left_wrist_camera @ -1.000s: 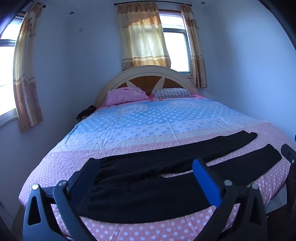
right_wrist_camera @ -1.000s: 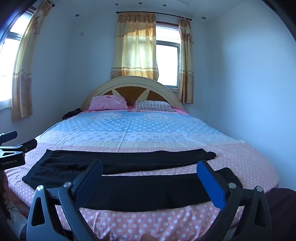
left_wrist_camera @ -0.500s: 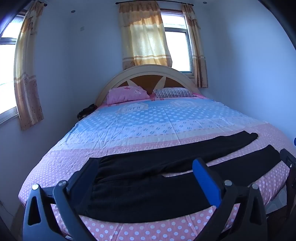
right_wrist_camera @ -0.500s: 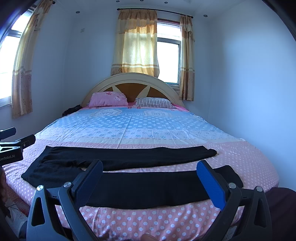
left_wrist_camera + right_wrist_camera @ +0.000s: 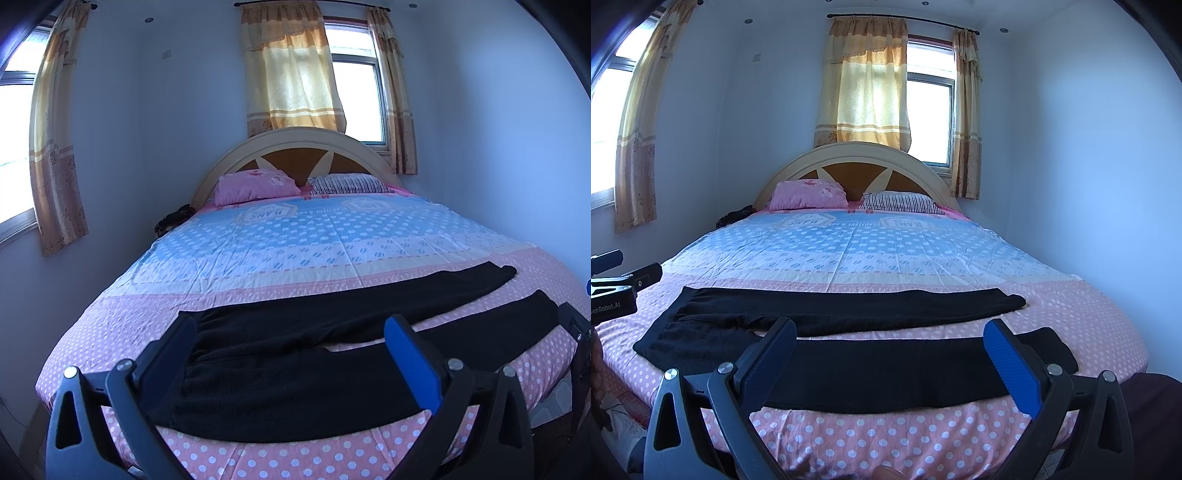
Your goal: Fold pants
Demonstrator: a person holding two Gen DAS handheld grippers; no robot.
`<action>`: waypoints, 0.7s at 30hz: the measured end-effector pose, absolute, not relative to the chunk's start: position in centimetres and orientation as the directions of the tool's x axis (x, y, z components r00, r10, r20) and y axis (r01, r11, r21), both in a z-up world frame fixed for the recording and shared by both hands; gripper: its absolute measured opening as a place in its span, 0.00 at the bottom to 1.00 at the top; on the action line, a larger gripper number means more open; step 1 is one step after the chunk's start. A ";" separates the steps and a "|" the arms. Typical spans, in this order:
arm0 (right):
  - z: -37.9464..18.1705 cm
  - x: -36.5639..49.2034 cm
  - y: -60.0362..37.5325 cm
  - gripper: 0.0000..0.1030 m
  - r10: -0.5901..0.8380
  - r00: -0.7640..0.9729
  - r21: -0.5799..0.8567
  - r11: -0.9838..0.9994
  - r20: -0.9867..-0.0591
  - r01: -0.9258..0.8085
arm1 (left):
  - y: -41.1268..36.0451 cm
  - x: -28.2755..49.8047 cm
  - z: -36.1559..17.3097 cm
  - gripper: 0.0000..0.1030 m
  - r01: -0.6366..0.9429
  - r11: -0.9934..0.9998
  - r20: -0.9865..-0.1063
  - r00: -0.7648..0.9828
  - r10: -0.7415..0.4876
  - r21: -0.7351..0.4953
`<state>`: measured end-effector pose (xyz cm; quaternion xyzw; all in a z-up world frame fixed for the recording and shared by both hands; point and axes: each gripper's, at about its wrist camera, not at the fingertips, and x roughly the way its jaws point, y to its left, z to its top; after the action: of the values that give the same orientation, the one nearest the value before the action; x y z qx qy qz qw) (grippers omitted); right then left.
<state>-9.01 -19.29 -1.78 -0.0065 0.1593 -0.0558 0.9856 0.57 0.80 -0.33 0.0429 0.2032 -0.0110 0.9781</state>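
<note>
Your pants lie flat on the bed, long axis crosswise just beyond both jaws. Left gripper faces the waist, right gripper the near leg, probably mid-length. Both jaws gape wide, holding nothing.

Both views shift a little; nothing on the bed moves. In the left wrist view the headboard and pants sit slightly lower than a second ago, so the left gripper tips up a touch. In the right wrist view the pants also sit lower, and the right gripper tilts up likewise.
</note>
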 end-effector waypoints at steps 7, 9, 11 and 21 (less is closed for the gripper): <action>-2.0 -8.7 -18.9 0.99 -0.110 0.942 -0.036 0.994 -0.318 0.104 | 1.0 0.6 -0.4 1.00 0.037 0.996 -0.399 0.917 -0.004 0.075; -2.0 -8.7 -18.9 0.99 -0.110 0.941 -0.036 0.994 -0.319 0.104 | 1.0 0.6 -0.4 1.00 0.037 0.996 -0.400 0.917 -0.004 0.076; -2.0 -8.8 -18.8 0.99 -0.111 0.941 -0.038 0.994 -0.319 0.104 | 1.1 0.6 -0.4 1.00 0.037 0.997 -0.399 0.917 -0.004 0.074; -2.3 -8.6 -18.4 0.99 -0.109 0.938 -0.044 0.994 -0.328 0.100 | 1.2 0.6 -0.5 1.00 0.037 0.997 -0.400 0.916 -0.005 0.072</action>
<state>-8.64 -18.39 -2.28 -0.0135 0.1675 -0.0529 0.9844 0.55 1.17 -0.53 0.0389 0.2043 -0.0107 0.9781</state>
